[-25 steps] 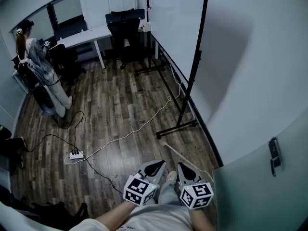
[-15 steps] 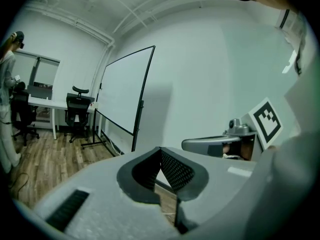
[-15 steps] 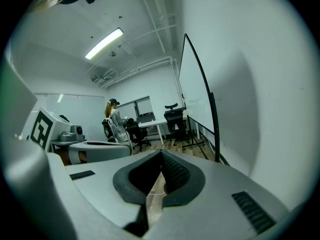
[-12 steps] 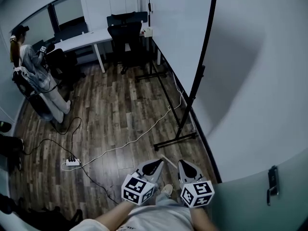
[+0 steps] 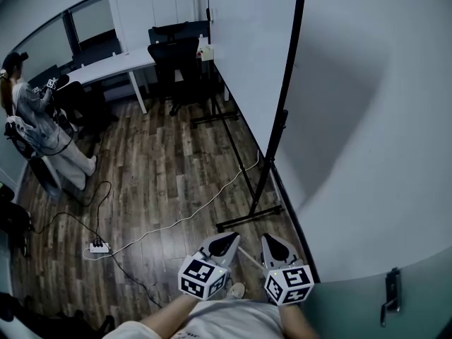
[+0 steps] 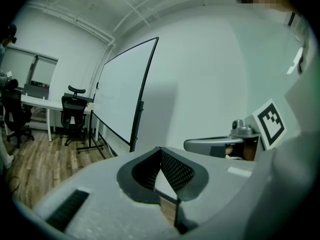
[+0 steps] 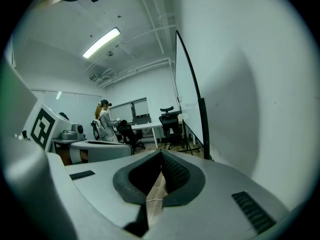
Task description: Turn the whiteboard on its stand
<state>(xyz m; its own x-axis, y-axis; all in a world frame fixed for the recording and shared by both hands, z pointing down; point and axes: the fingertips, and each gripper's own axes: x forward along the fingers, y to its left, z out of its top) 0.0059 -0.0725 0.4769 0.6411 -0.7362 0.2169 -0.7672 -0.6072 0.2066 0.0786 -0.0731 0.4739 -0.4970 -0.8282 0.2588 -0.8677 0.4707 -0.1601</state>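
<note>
Blank whiteboard (image 5: pixel 247 48), black-framed, upright on black stand (image 5: pixel 248 216), beside wall (image 5: pixel 374 83)

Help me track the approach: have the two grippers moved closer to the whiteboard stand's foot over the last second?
Yes. In the head view the left gripper and right gripper have advanced; their gap to the stand's foot has shrunk.
</note>
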